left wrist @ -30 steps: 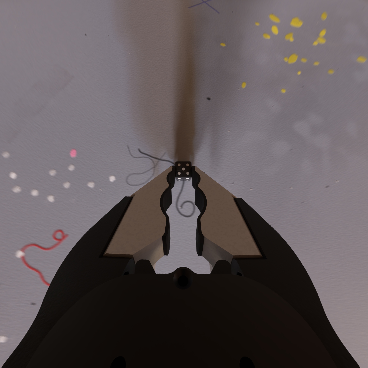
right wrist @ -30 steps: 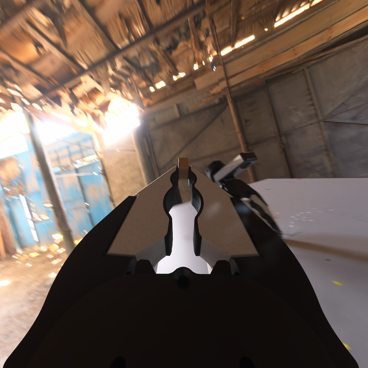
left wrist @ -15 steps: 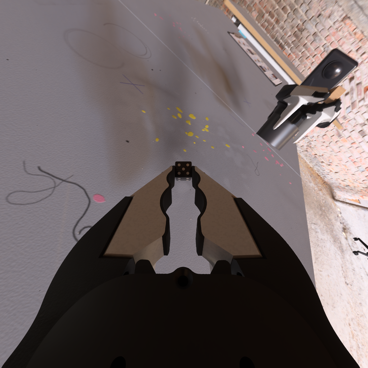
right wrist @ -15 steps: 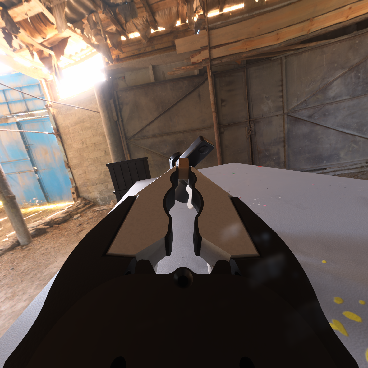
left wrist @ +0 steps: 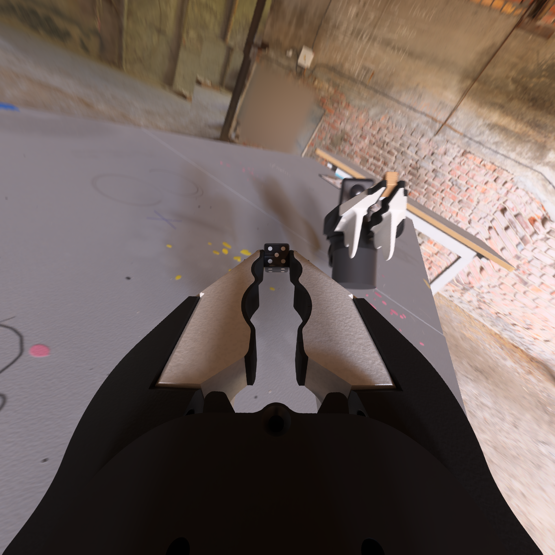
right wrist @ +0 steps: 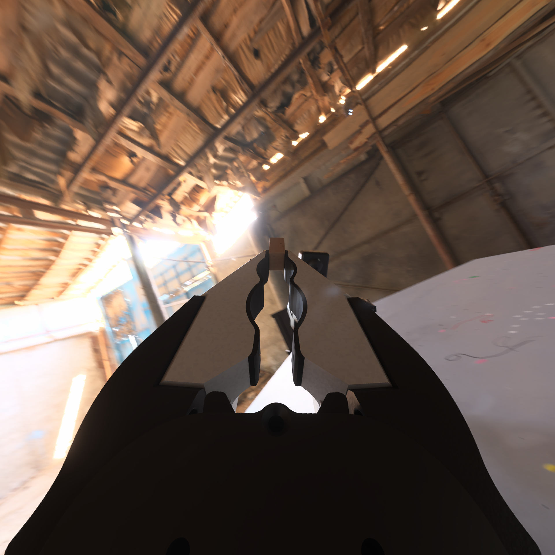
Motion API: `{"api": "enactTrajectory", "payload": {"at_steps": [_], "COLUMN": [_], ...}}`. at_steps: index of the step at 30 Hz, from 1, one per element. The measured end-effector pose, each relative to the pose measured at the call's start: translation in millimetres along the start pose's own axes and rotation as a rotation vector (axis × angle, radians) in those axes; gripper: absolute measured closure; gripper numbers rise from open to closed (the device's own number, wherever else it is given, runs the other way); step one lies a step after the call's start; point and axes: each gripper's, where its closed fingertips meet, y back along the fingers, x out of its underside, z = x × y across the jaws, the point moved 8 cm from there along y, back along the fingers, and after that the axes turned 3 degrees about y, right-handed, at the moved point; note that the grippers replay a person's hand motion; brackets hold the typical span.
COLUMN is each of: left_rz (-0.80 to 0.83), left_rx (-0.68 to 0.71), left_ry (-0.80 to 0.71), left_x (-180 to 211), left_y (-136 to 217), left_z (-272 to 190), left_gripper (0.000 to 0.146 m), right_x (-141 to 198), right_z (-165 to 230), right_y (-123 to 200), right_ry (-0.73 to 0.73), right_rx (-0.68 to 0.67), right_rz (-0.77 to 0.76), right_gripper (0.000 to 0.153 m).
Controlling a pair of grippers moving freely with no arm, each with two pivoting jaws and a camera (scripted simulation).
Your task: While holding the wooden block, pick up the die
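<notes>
1. My left claw (left wrist: 276, 260) is pinched down on the die (left wrist: 276, 262), a small black cube with pale pips and crisp edges. It sits right at the fingertips, clear of the table.
2. The fingers are tan and grainy on top, kind of like pressed card, with wavy black inner edges. Below the die there's a narrow gap between them.
3. My right claw (right wrist: 277, 254) is clamped on the wooden block (right wrist: 276, 254), a plain light-brown piece with squared corners that pokes up past the tips. It's aimed up at the roof.
4. From the left wrist view, the right claw (left wrist: 379, 196) hangs over the table's far right side, fingers up, the block (left wrist: 391, 182) sticking out on top.
5. The table (left wrist: 90, 270) is matte grey and a bit pebbly, spattered with yellow and pink paint dots plus thin pen scribbles, loops and a cross.
6. The room is a rough old shed: red brick wall, grey panelled walls, broken timber roof with daylight blasting through, blue doors. Background is pretty blurry.
</notes>
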Motion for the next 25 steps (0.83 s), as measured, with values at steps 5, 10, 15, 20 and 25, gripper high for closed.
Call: {"api": "enactTrajectory", "payload": {"at_steps": [5,10,15,20,25], "left_rz": [-0.08,-0.08,-0.097,-0.094,-0.116], "left_rx": [0.001,0.001,0.03,0.067,0.152], "left_ry": [-0.071,-0.016,0.086,0.161,0.262], "left_x": [6,8,10,12,15], "left_y": [-2,-3,2,4,4], "left_z": [-26,-25,-19,-18,-14], "left_gripper": [0.13,0.13,0.13,0.13,0.13], "right_x": [7,10,7,3,0], "right_z": [-2,4,13,20,22], "right_y": [-4,-8,-10,-11,-10], "right_ry": [-0.084,0.091,0.404,0.712,0.908], "right_rx": [-0.06,0.003,0.123,0.225,0.284], "right_rz": [-0.023,0.057,0.162,0.298,0.391], "right_gripper": [0.144,0.144,0.144,0.144,0.144]}}
